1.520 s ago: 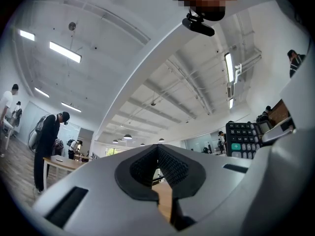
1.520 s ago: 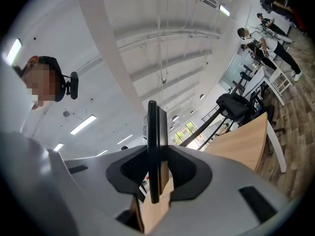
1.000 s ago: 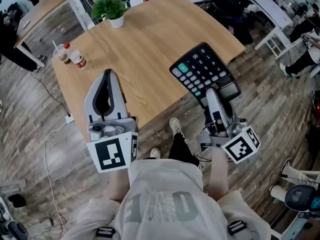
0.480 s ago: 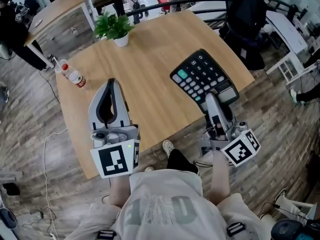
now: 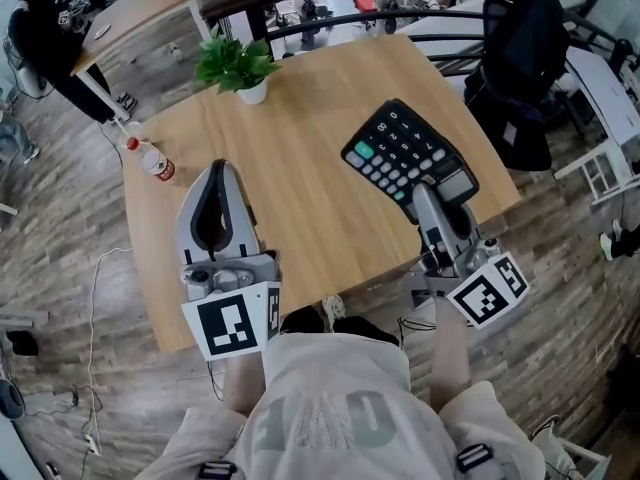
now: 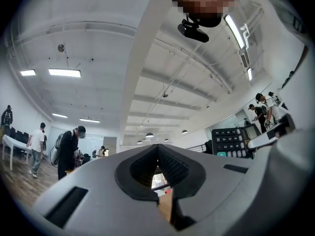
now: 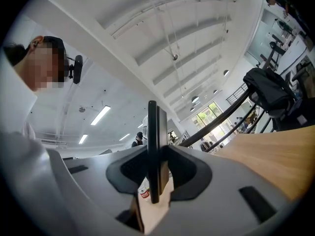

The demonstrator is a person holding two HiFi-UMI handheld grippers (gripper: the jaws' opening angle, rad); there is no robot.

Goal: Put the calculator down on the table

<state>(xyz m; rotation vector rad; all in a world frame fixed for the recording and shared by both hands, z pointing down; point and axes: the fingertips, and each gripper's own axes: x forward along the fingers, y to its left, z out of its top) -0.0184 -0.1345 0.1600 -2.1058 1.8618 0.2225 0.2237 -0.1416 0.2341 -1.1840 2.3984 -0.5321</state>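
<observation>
Black and held by its near end between the jaws of the right gripper [image 5: 432, 203], the calculator [image 5: 408, 154] juts out ahead of the fingertips, keys up, apparently above the wooden table [image 5: 300, 138]. To do this well, I judge it should be lowered until its back lies flat on the wood just ahead, clear of the edge, before the jaws part. The left gripper [image 5: 218, 168], jaws together and empty, hovers well apart to the side.
</observation>
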